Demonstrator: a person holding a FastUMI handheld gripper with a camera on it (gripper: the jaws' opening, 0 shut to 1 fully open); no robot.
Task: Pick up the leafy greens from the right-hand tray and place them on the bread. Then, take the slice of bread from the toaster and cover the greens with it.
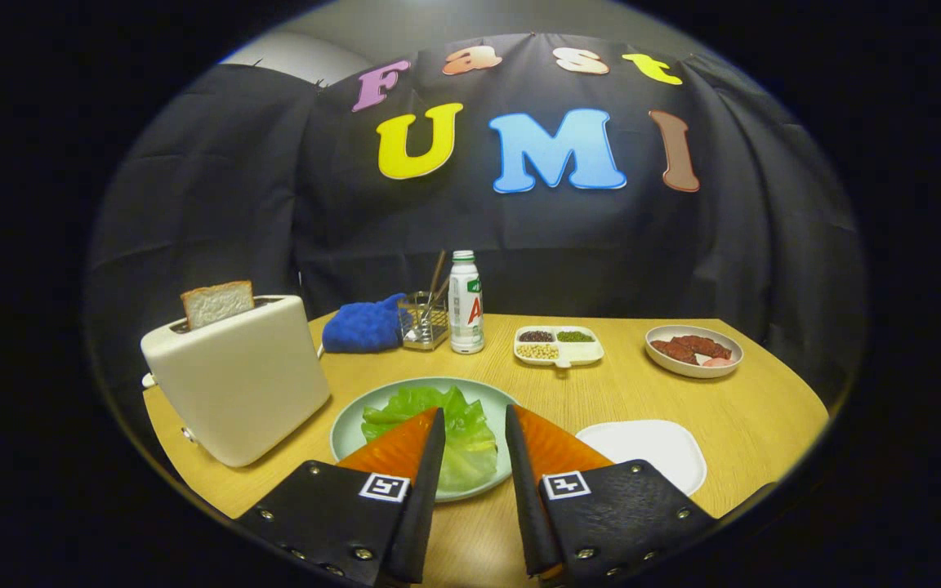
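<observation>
The tool (474, 429) hangs with its fingers parted and empty over the green plate (343, 433), where leafy greens (461, 437) lie spread. Right of the plate sits a white tray (650, 449); left, the toaster (238, 380) holds a bread slice (217, 303) upright, easy to grasp.

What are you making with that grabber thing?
A sandwich. The gripper is open, its fingers spread over the leafy greens lying on the green plate. The white tray beside it is bare. One slice of bread stands in the toaster, waiting to go on top.
</observation>
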